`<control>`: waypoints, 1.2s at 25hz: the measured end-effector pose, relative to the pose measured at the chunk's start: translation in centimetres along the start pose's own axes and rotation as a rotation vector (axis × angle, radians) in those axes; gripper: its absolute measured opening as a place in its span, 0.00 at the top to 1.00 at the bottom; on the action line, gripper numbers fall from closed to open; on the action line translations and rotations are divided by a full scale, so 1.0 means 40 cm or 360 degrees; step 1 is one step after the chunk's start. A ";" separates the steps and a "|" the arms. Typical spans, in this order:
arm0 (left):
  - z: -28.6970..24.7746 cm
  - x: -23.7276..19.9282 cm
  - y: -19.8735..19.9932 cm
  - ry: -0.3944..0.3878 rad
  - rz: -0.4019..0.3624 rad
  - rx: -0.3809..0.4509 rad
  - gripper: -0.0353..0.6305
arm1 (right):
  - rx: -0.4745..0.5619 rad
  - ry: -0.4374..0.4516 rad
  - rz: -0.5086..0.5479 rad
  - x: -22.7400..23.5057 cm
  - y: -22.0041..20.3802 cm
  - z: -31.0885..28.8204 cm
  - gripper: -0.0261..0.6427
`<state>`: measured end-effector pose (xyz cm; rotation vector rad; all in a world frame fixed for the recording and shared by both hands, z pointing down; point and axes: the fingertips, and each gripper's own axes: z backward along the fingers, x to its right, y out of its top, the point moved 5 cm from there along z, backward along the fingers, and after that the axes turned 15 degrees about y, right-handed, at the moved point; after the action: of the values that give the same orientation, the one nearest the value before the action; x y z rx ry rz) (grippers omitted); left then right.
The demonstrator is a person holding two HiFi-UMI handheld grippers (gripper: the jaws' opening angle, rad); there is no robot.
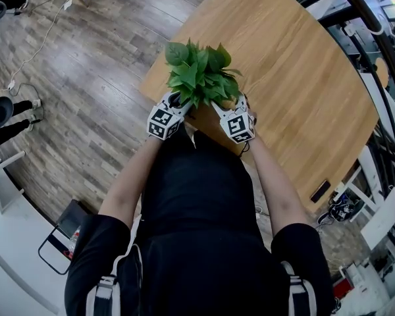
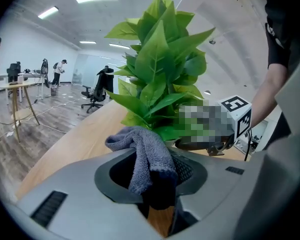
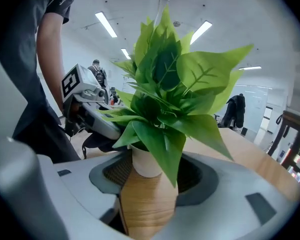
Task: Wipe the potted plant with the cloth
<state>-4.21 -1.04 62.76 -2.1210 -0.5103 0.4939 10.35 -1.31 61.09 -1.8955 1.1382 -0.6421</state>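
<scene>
The potted plant [image 1: 201, 78] stands at the near edge of the wooden table [image 1: 303, 78]: broad, glossy green leaves bunched above a small white pot [image 3: 146, 164]. The left gripper [image 2: 155, 184] pinches a crumpled grey cloth [image 2: 147, 156] just beside the leaves. The right gripper [image 3: 150, 184] has its jaws wide apart, one on either side of the pot.

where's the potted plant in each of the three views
Head view: potted plant upper centre, at the wooden table's near edge.
Left gripper view: potted plant centre, behind the grey cloth held in the jaws.
Right gripper view: potted plant centre, its white pot between the jaws.
Shared landmark: the wooden table.
</scene>
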 end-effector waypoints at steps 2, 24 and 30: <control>0.008 0.020 -0.011 -0.0036 -0.0005 -0.0008 0.71 | 0.0008 -0.0035 -0.0029 -0.004 0.002 -0.004 0.58; 0.367 0.131 0.034 -0.0639 -0.0142 0.0200 0.74 | 0.0585 -0.0688 -0.0605 -0.394 0.213 0.191 0.90; 0.571 0.075 0.126 -0.0630 -0.0091 0.0325 0.75 | 0.0755 -0.0945 -0.0682 -0.547 0.381 0.254 0.93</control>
<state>-12.64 13.02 45.82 -1.8128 -0.7080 0.9018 0.67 18.00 42.43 -1.7361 0.1783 -0.4667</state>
